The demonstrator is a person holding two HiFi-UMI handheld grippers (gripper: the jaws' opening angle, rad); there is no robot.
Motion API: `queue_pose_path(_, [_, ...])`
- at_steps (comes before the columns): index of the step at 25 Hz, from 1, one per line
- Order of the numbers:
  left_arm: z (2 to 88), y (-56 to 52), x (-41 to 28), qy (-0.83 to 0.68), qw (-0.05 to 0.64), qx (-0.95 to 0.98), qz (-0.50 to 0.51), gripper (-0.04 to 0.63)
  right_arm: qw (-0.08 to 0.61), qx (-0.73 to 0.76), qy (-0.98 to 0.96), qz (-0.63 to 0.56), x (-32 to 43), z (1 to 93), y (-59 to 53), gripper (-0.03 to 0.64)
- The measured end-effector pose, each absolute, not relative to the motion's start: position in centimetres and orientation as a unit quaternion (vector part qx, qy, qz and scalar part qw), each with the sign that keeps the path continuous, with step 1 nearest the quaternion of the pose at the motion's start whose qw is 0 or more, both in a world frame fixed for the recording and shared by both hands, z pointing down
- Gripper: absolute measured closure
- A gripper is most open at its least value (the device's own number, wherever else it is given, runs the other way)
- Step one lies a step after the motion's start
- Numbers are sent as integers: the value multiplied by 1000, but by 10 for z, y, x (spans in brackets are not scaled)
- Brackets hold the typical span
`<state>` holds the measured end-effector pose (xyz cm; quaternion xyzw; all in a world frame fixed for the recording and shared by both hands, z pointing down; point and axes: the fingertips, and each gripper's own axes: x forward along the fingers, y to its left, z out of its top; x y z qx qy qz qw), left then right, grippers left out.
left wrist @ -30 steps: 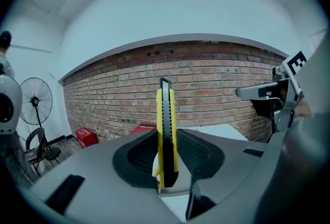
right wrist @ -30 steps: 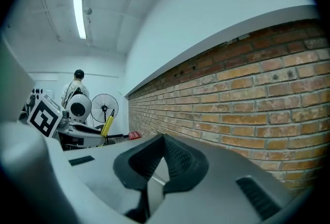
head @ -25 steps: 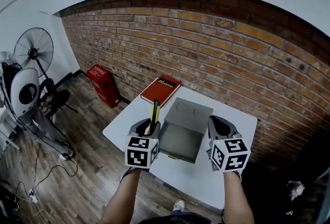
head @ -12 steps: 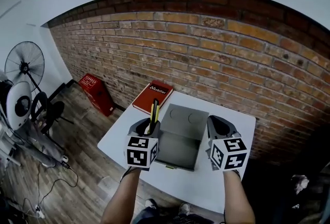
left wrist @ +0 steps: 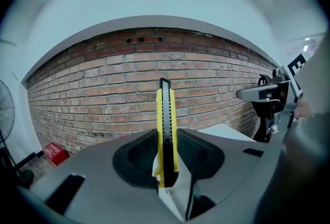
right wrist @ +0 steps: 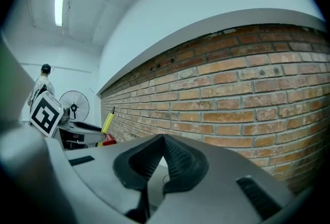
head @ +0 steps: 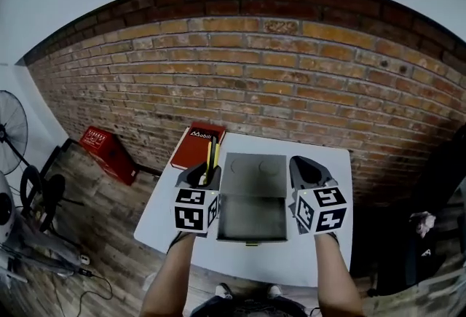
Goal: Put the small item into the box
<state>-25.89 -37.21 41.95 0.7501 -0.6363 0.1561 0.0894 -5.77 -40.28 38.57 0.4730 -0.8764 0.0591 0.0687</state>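
Note:
In the head view an open grey box (head: 251, 216) lies on the middle of a white table (head: 287, 264), its lid (head: 253, 165) folded back toward the brick wall. My left gripper (head: 204, 174) hovers at the box's left edge, shut on a yellow and black utility knife (head: 211, 153) that sticks out upward. In the left gripper view the knife (left wrist: 165, 125) stands upright between the jaws of that gripper (left wrist: 166, 152). My right gripper (head: 304, 167) hangs at the box's right edge. In its own view the right gripper (right wrist: 164, 141) has its jaws together with nothing between them.
A red book (head: 194, 147) lies at the table's far left corner, just beyond the knife tip. A brick wall (head: 291, 82) runs behind the table. On the wooden floor to the left are a red crate (head: 104, 152), a fan (head: 10, 130) and cables.
The head view has swung, so the fan and red crate slid left and the table now sits square. Both grippers keep their places beside the box, the knife still held.

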Motion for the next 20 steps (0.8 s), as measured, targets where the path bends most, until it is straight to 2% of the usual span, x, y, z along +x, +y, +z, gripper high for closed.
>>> queue_pose_path(10, [424,-389,-257,-578,83,795,165,466,77,524,-847,40,-55,367,-395,597])
queue_pose_path(20, [432,-389,-221,-520,49,822,228,466,72,523,-848,39,-44,363,-388,597])
